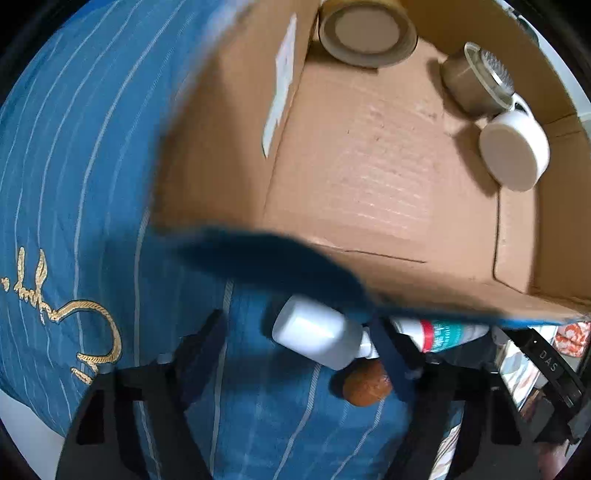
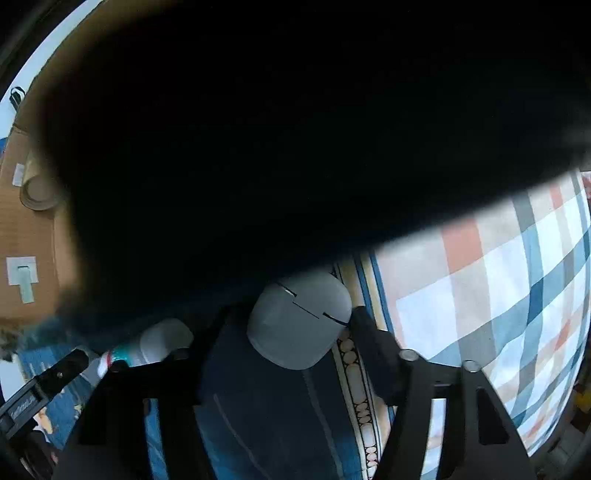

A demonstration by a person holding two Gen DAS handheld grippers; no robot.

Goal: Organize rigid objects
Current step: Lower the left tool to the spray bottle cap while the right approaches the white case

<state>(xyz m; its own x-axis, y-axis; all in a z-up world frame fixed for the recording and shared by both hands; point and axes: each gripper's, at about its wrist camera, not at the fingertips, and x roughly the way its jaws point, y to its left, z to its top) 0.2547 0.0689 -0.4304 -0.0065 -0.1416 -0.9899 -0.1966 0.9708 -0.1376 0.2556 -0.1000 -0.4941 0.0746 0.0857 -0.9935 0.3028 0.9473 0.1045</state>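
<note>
In the left wrist view a white bottle (image 1: 317,334) with a red and teal label lies on the blue striped bedding, its neck against the right finger of my open left gripper (image 1: 299,343). A brown round object (image 1: 367,387) lies just below it. The cardboard box (image 1: 351,177) ahead holds a tape roll (image 1: 367,31), a second tape roll (image 1: 476,79) and a white round container (image 1: 513,151). In the right wrist view a grey rounded case (image 2: 299,321) sits between the fingers of my right gripper (image 2: 295,332); I cannot tell whether they press on it. The same bottle (image 2: 155,345) lies to the left.
A dark blurred mass (image 2: 295,129) close to the lens hides most of the right wrist view. A plaid blanket (image 2: 498,295) lies to the right. A blurred blue edge (image 1: 277,258) crosses the box's near wall. The other gripper's black body (image 1: 546,362) is at the left view's right edge.
</note>
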